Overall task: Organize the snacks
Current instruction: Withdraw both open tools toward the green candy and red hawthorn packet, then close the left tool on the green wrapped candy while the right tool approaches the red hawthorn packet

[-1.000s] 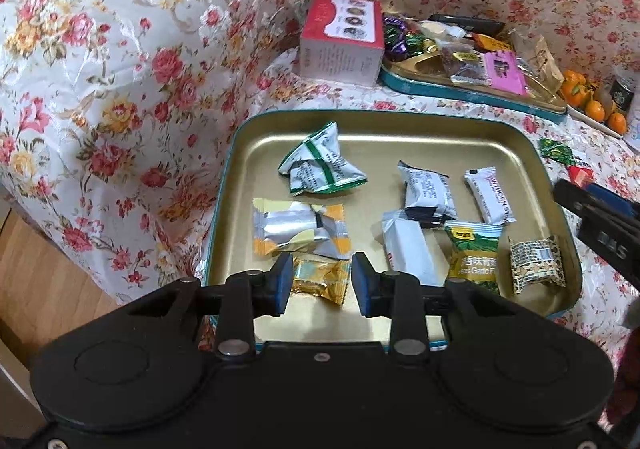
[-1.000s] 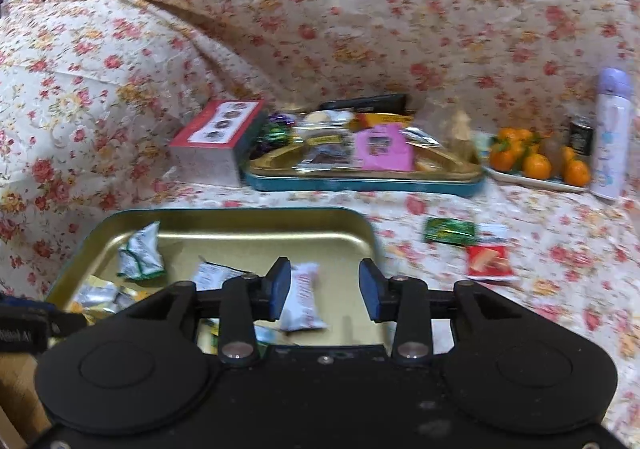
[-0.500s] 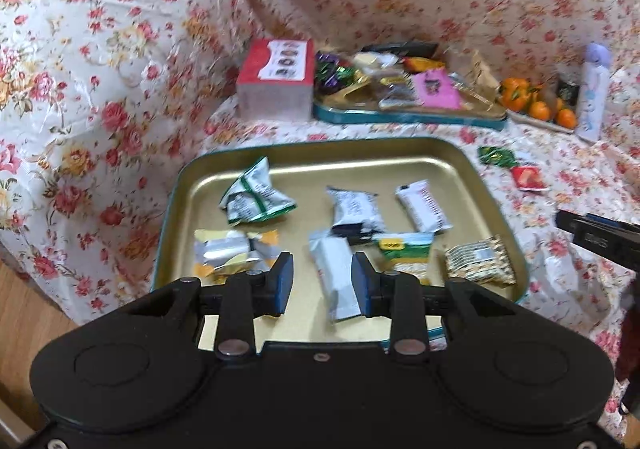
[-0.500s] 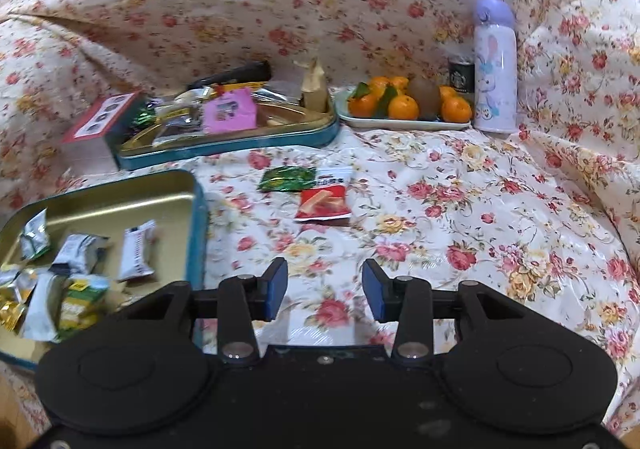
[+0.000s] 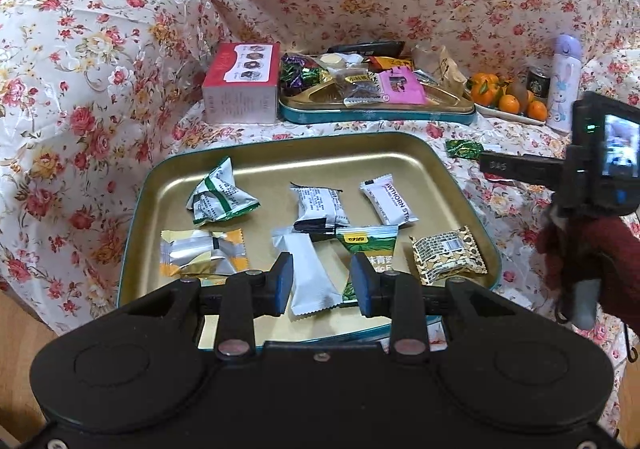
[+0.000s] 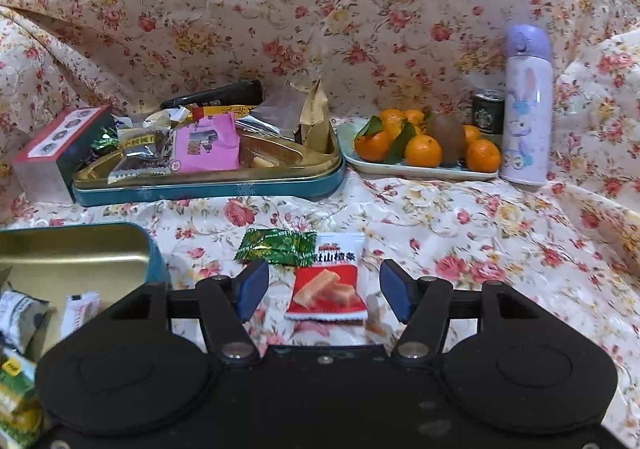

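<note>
- My right tongs (image 6: 324, 291) have just spread wide, pads clear of the glossy red-and-white hawthorn snack packet (image 6: 326, 281) lying flat on the floral cloth (image 6: 460, 233).
- My left tongs (image 5: 320, 283) hang apart, empty, above crinkly wrappers in the gold metal tray (image 5: 280, 153).

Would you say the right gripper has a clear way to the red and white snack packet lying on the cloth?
Probably yes. The right gripper has just been opening its jaws, nothing between them; the red and white packet lies ahead, uncovered, with only the green candy at its far corner.
</note>
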`<state>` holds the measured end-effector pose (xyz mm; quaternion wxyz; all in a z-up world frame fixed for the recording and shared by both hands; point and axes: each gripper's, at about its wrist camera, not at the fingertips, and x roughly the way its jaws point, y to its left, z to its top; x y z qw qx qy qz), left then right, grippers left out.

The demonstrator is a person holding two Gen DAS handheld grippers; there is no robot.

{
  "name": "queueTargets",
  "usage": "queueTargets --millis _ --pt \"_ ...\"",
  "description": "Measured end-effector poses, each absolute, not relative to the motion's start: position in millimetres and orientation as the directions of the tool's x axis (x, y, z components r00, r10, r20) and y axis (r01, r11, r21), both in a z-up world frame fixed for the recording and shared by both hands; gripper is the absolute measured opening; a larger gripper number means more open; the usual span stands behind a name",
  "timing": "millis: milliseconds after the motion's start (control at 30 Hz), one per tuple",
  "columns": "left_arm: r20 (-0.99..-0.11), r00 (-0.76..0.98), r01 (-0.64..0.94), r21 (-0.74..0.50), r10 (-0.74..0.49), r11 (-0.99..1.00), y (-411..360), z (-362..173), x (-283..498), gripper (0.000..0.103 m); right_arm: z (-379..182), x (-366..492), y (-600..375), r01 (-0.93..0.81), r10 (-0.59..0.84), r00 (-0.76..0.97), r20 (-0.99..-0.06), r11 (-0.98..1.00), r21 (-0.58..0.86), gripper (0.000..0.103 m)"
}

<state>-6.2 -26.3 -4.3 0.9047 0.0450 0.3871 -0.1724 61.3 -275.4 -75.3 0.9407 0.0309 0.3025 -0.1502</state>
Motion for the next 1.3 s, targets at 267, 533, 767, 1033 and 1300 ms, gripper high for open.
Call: queueTargets --millis 267,533,767,1033,1300 --pt "-0.731 0.62 0.348 -0.071 -0.286 0.935 -45 -9 -5 0.042 -94 73 -293 0.29 -0.251 0.755 -0.605 0.956 -0.035 0.062" --pt "-0.738 0.607 0.438 0.0 -0.296 0.899 -96 5 -5 0.042 -95 50 -327 0.275 -0.233 0.767 -0.598 0.961 -0.023 0.047" --pt "-0.787 0.539 0.462 -0.023 -0.301 0.887 -143 10 19 0.042 -99 19 -357 0.321 -0.271 0.775 -0.571 0.947 -0.015 0.047" --pt "-0.838 0.486 0.436 -0.011 -0.246 0.9 -203 2 51 0.042 -103 11 -377 0.353 -0.252 0.79 -0.559 0.932 0.079 0.05" --pt "-0.872 0.456 0.403 0.025 -0.177 0.915 -246 -14 83 0.042 -103 7 -383 0.344 -0.214 0.813 -0.541 0.926 0.152 0.055"
